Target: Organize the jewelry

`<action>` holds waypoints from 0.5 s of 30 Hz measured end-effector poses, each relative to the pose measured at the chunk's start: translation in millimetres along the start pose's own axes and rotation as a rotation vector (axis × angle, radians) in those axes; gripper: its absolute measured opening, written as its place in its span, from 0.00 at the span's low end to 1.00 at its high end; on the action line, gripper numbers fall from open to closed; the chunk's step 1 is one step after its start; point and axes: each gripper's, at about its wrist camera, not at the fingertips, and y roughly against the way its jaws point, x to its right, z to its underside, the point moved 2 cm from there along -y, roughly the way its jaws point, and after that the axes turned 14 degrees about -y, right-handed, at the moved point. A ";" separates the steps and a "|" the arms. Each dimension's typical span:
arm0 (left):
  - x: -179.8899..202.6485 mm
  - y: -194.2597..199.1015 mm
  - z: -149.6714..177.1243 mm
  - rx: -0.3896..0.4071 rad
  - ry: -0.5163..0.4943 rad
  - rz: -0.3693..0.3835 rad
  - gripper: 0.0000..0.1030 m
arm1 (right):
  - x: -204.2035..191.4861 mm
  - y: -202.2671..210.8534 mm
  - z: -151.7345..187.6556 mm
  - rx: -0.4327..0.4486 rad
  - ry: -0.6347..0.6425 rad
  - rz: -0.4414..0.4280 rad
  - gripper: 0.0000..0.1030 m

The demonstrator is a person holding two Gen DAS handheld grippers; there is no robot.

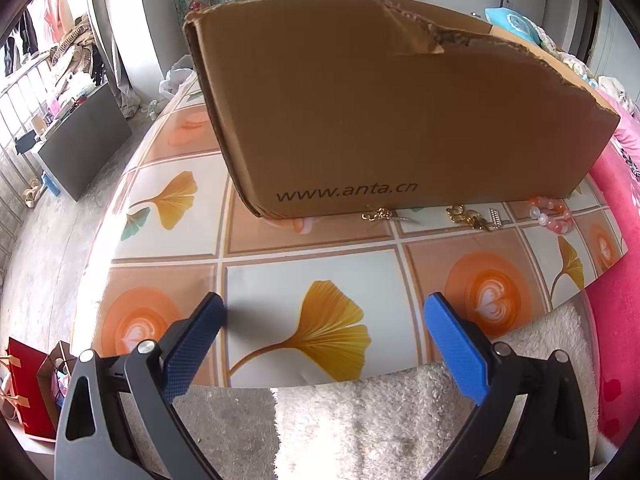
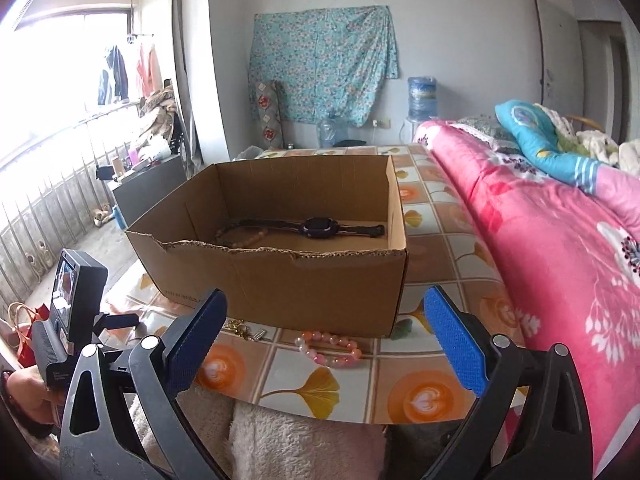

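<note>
My left gripper (image 1: pixel 324 312) and right gripper (image 2: pixel 324 308) both gape wide, holding nothing. A pink bead bracelet (image 2: pixel 330 348) and gold chains (image 1: pixel 470 216) lie on the table (image 1: pixel 280 256) beside the cardboard box (image 2: pixel 280 280); a watch (image 2: pixel 316 227) rests inside.

Box interior (image 1: pixel 400 112) hidden in left view; gold trinkets (image 2: pixel 240 328) partly behind right gripper's finger (image 2: pixel 196 340), lower left.

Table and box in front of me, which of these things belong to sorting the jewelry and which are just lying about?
Belongs to the job:
cardboard box
watch in the box
bead string in the box
pink bead bracelet on the table
gold chains
small silver piece

Just lying about:
pink quilt
water jug
red bag
</note>
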 end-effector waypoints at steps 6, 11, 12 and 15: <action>-1.1 -0.2 0.3 0.008 -0.020 0.013 0.96 | -2.0 -20.4 17.7 -0.125 -0.024 -0.066 0.92; -6.2 7.6 -5.5 0.090 0.000 0.059 0.90 | -15.4 -38.6 31.0 -0.195 -0.020 -0.101 0.77; -6.1 10.2 -7.8 0.113 -0.004 0.069 0.87 | -17.7 -41.7 33.7 -0.208 -0.021 -0.104 0.75; -3.6 15.7 -16.4 0.174 -0.018 0.096 0.72 | -26.5 -51.2 40.9 -0.246 -0.021 -0.118 0.70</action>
